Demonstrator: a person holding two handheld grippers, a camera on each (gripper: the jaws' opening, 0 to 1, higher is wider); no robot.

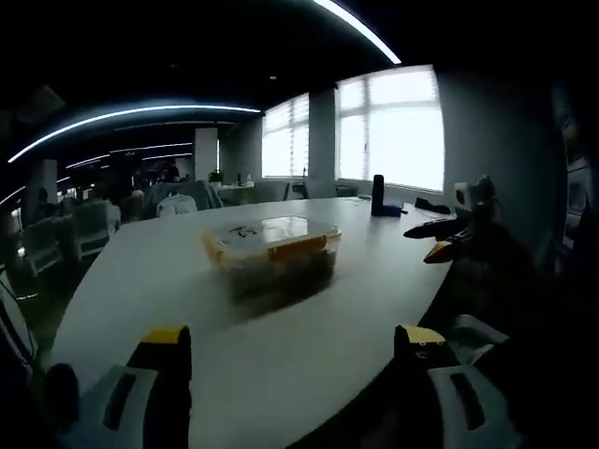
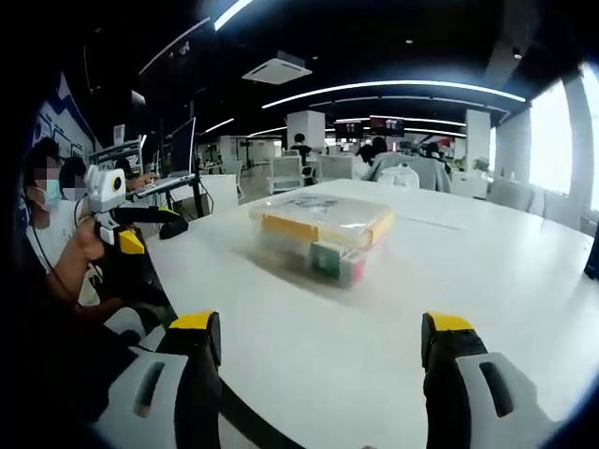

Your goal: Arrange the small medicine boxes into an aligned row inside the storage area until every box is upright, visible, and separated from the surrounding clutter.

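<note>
Right gripper, yellow-tipped jaws spread wide and holding nothing, is hovering above the white oval table; left gripper is likewise gaping and empty. Ahead of both, well apart, the clear plastic storage box with yellow lid clips is sitting closed on the table, small medicine boxes showing dimly through its wall. Judged step: approach; both clips likely need releasing evenly, with the base steadied against sliding

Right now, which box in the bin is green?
The green box at the bin's near corner, left of the pinkish box in the right gripper view.
</note>
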